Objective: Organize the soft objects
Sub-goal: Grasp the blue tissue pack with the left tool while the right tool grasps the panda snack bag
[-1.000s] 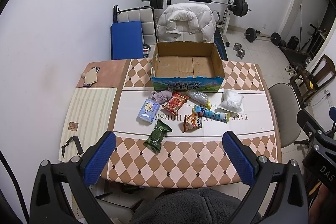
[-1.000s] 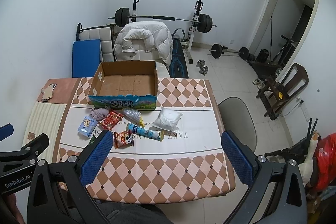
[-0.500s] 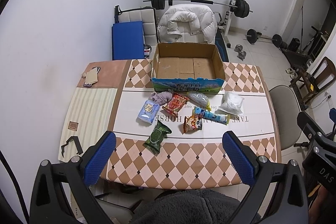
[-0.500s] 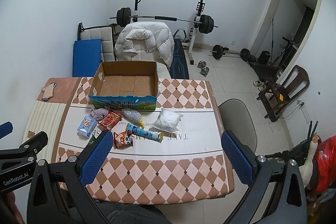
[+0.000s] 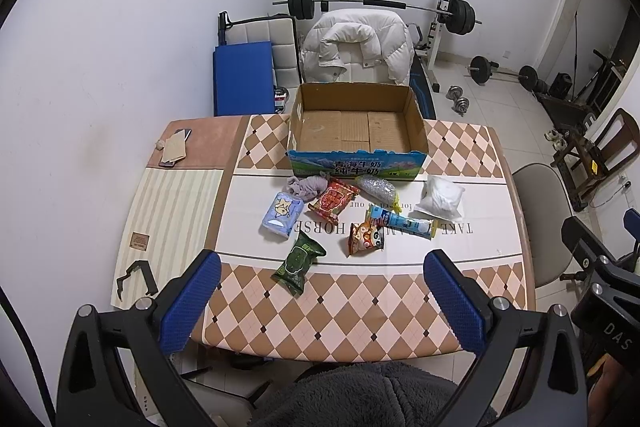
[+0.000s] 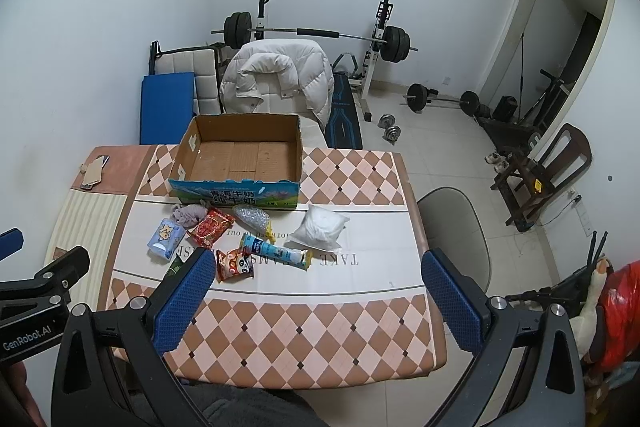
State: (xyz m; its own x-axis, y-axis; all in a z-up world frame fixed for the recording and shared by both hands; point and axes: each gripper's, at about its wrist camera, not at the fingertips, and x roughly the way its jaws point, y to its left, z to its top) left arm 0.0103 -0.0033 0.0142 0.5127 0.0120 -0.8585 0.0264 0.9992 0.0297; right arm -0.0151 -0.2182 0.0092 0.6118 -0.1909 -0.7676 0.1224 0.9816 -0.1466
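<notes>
An empty cardboard box (image 5: pixel 356 131) (image 6: pixel 240 155) stands at the table's far side. Before it lie several soft items: a purple cloth (image 5: pixel 306 185), a light blue pack (image 5: pixel 282 214), a red snack bag (image 5: pixel 334 198), a silver pouch (image 5: pixel 376 189), a white bag (image 5: pixel 442 197) (image 6: pixel 320 227), a blue tube (image 5: pixel 404 225), an orange panda bag (image 5: pixel 366 237) and a green bag (image 5: pixel 300 261). My left gripper (image 5: pixel 320 299) is open and empty, high above the near table edge. My right gripper (image 6: pixel 316 303) is open and empty, also high above the near edge.
A phone and card (image 5: pixel 174 147) lie at the far left corner. A black bracket (image 5: pixel 134 277) lies on the left mat. A grey chair (image 6: pixel 452 227) stands right of the table. A jacket-draped chair (image 5: pixel 356 47) and weight bench stand behind.
Both views have shifted slightly; the table and box sit a little lower in frame. Nothing on the table has moved.
</notes>
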